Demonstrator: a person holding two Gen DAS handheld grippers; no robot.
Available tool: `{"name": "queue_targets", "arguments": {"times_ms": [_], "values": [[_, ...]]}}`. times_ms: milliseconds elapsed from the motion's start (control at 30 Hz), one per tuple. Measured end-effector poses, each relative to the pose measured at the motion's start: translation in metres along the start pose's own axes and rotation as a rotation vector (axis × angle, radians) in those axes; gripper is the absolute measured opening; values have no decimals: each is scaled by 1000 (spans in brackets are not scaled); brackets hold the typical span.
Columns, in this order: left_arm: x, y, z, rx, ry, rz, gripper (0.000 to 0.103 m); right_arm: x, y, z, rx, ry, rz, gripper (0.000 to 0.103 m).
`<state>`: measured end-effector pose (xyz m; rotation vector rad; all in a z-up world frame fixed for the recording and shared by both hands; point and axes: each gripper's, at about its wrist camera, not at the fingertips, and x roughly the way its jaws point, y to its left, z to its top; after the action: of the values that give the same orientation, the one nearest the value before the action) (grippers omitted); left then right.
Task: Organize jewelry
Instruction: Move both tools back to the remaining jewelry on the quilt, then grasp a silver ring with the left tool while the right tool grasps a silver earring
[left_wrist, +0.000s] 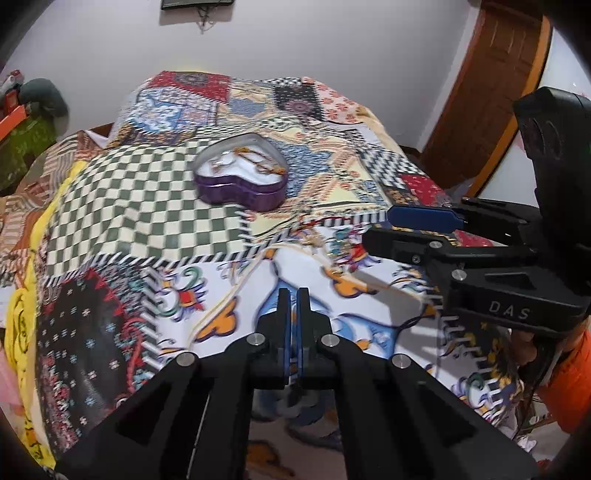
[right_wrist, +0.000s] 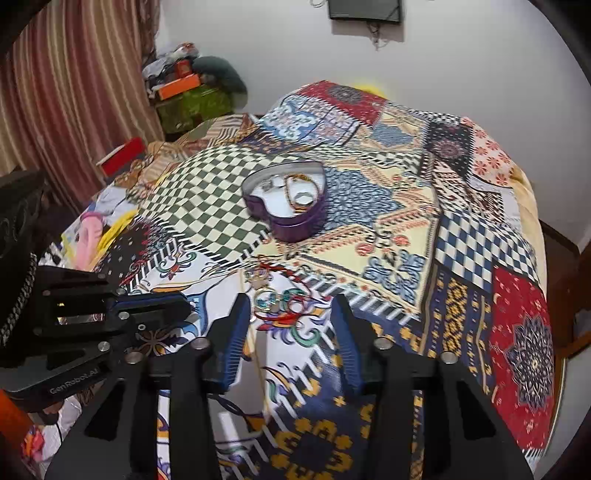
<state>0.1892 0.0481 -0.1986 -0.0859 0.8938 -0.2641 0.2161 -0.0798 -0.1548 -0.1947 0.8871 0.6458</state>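
Note:
A purple heart-shaped tin (left_wrist: 242, 175) stands open on the patchwork quilt (left_wrist: 147, 206), with rings and a chain on its white lining; it also shows in the right wrist view (right_wrist: 288, 201). Loose jewelry (right_wrist: 280, 295), rings and a red cord, lies on the quilt between and just beyond the open fingers of my right gripper (right_wrist: 291, 306). In the left wrist view the right gripper (left_wrist: 380, 225) comes in from the right. My left gripper (left_wrist: 294, 295) is shut and empty, low over the quilt's near part. It shows at the left of the right wrist view (right_wrist: 184, 308).
The quilt covers a bed that drops off at its edges. A striped curtain (right_wrist: 74, 92) and stacked boxes (right_wrist: 184, 88) stand at the far left. A wooden door (left_wrist: 491, 85) is at the right. A red box (right_wrist: 123, 155) lies on the bed's left side.

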Motion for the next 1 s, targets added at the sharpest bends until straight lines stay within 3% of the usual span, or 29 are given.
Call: {"name": "queue_targets", "arguments": {"times_ms": [133,433,533,600,700,1000], "values": [[-1,11,-3,-16,2,33,0,12,7,5,-21,35,32,25],[2,17,-5,-20,-2,24,1,35,13,5,-43,120,28,24],[2,17,-6,-28,-5,16,1,34,13,6,-45,113,26,23],[3,16,-6,-32,-4,15,1,33,13,5,-47,110,33,13],[3,15,-6,-30,-3,14,1,30,13,5,-47,94,27,9],[1,-4,1,8,1,-6,1,10,3,6,6,27,29,8]]}}
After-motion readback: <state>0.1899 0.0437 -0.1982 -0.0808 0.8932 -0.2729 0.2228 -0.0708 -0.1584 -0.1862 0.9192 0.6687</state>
